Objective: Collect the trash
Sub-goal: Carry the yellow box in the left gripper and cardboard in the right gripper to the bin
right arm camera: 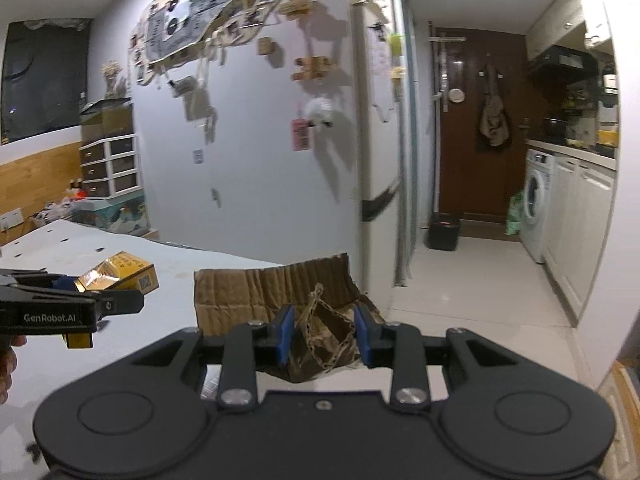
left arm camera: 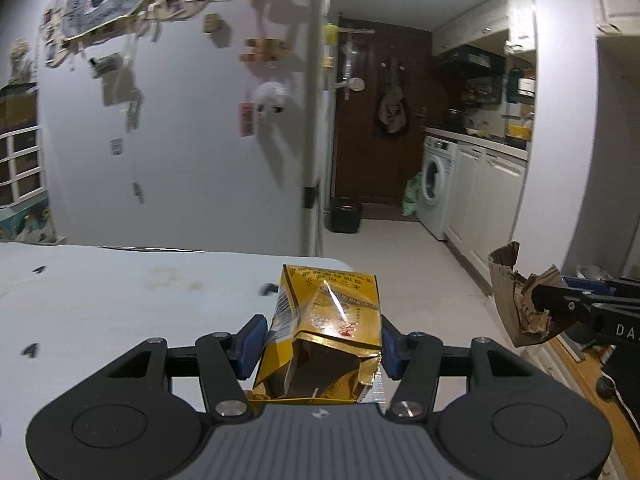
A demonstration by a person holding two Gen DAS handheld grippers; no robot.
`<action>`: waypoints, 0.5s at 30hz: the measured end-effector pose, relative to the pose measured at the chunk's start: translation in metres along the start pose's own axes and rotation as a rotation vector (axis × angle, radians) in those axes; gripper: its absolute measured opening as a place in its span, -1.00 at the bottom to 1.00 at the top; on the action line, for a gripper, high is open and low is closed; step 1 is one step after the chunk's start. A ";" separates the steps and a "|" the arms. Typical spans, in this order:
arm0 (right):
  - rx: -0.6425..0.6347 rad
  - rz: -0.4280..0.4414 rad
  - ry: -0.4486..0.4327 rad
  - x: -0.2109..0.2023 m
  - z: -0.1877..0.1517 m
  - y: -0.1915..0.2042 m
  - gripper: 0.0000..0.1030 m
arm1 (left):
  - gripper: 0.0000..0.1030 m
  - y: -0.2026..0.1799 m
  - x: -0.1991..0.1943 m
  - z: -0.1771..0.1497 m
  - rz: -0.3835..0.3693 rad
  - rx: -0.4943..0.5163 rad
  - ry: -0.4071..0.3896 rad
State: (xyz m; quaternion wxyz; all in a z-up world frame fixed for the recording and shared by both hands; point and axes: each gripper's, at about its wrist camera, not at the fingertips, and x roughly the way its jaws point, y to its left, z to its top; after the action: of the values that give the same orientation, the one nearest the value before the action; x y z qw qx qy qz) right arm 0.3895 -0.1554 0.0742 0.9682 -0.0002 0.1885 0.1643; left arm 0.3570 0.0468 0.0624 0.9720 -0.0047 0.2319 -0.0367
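My left gripper (left arm camera: 320,344) is shut on a crushed yellow carton (left arm camera: 328,320) with a torn open end, held above the white table (left arm camera: 100,300) near its right edge. The carton also shows in the right wrist view (right arm camera: 120,274), at the left. My right gripper (right arm camera: 324,334) is shut on a torn piece of brown cardboard (right arm camera: 256,292), held over the table's right end. In the left wrist view the cardboard (left arm camera: 512,296) and the right gripper's fingers (left arm camera: 560,304) show at the far right, beyond the table edge.
A black bin (right arm camera: 443,230) stands on the floor by the brown door (right arm camera: 472,120), also in the left wrist view (left arm camera: 345,214). A green bag (left arm camera: 412,196) and a washing machine (left arm camera: 438,184) are on the right. A fridge (left arm camera: 180,120) covered in magnets stands behind the table.
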 end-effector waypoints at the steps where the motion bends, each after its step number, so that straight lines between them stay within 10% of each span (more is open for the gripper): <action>1: 0.001 -0.009 0.001 -0.004 -0.002 -0.007 -0.35 | 0.12 -0.009 0.002 -0.001 -0.010 0.007 0.002; 15: 0.062 -0.101 0.139 -0.018 -0.066 -0.110 -0.34 | 0.12 -0.125 0.045 -0.039 -0.099 0.069 0.117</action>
State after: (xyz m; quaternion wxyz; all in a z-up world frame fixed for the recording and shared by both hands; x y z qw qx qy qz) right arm 0.3848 -0.2691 0.0124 0.9594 0.0089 0.2599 0.1089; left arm 0.3711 -0.0804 0.0109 0.9534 0.0195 0.2865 -0.0929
